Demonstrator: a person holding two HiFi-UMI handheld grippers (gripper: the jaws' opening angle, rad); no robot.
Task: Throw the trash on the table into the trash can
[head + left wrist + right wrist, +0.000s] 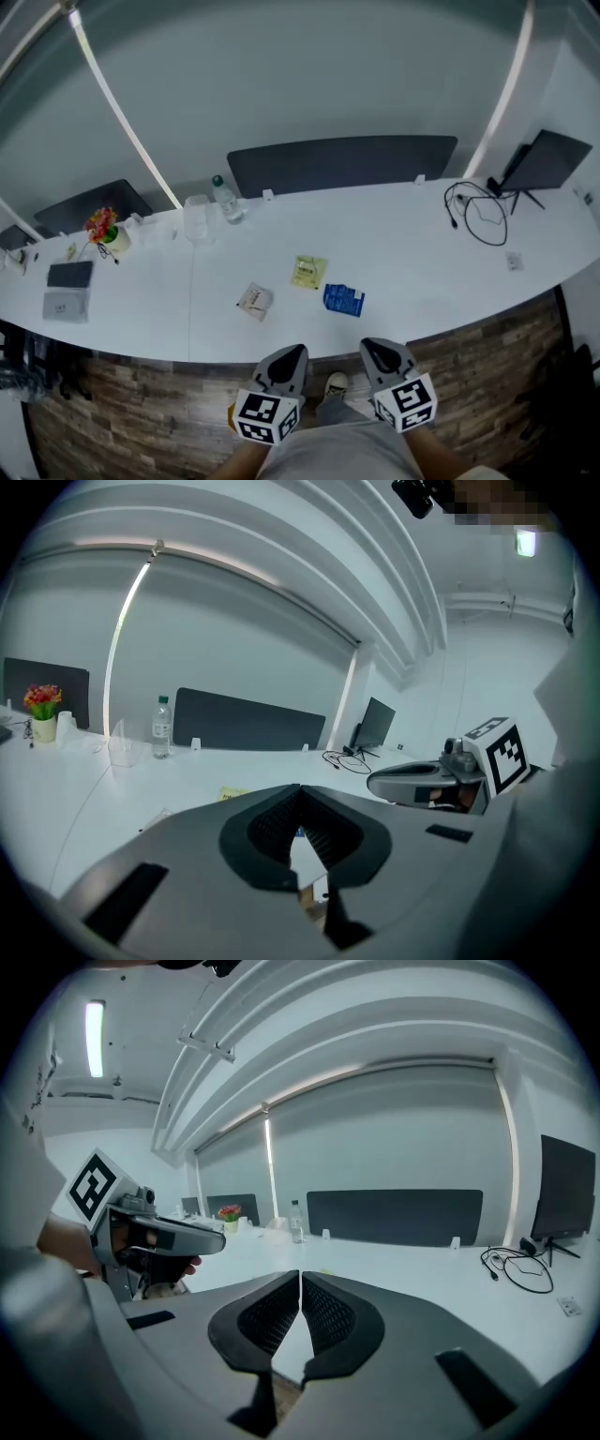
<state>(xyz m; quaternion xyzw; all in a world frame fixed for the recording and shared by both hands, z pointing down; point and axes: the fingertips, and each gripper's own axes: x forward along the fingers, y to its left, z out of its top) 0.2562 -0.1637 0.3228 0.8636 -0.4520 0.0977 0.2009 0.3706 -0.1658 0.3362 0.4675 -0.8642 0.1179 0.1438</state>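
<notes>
We hold the left gripper (292, 353) and right gripper (376, 349) side by side, both shut on nothing, just short of the white table's (422, 234) near edge. On it lie a blue wrapper (343, 299), a yellow packet (308, 272) and a whitish wrapper (254, 301).

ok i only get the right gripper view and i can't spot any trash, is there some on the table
Observer: Yes, the head view shows three pieces near the front edge of the table: a white wrapper, a yellow packet and a blue packet.
Operator: which one's nearest my right claw
Observer: The blue packet. The right claw is just short of the table edge, a little to the right of that packet.
Operator: left claw got anything in it
Observer: No. The left gripper view shows the left claw shut with nothing in it.
</notes>
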